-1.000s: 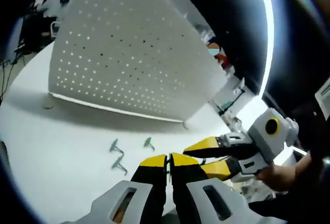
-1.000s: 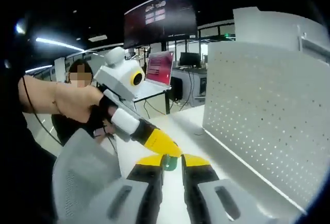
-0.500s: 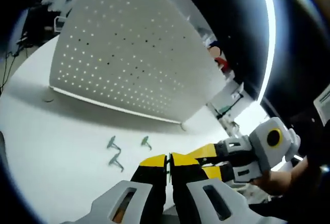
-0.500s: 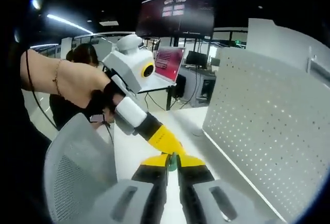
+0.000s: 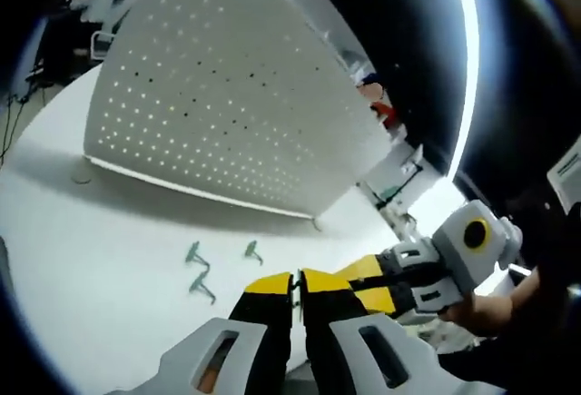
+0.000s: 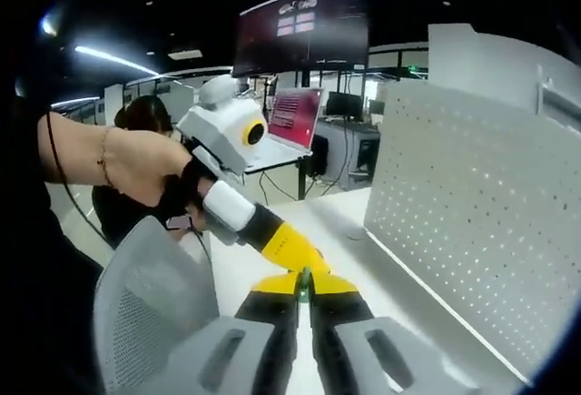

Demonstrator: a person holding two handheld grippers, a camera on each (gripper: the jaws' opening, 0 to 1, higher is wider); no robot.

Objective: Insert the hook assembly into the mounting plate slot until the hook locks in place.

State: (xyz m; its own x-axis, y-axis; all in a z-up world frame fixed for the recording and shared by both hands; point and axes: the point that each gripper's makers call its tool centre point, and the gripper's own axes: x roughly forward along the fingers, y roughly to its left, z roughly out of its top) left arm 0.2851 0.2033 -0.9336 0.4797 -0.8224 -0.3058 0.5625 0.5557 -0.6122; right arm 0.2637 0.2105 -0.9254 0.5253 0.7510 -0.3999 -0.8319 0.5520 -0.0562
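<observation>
On the white table [image 5: 109,232] stands a big white board full of little holes [image 5: 218,113], upright, from about ten o'clock to two o'clock in the left gripper view; near its bottom edge, at about seven o'clock, three small green hooks [image 5: 198,272] lie loose on the table, close together but apart from the board; the left gripper [image 5: 297,288] rises from six o'clock with its yellow-tipped jaws pressed almost together on a thin dark piece I cannot make out; the right gripper [image 5: 363,281] comes in from four o'clock, its yellow tips right beside the left tips, held by a person's hand [image 5: 490,309].

Low in the right gripper view, the right gripper [image 6: 303,291] has its jaws nearly closed on a small green hook [image 6: 303,282]; the left gripper [image 6: 300,259] reaches in from ten o'clock and its yellow tip touches that spot; the board [image 6: 472,222] stands at three o'clock; a grey mesh chair back [image 6: 145,313] sits at eight o'clock; a dark screen [image 6: 304,27] hangs at twelve o'clock, with a laptop [image 6: 290,123] under it.
</observation>
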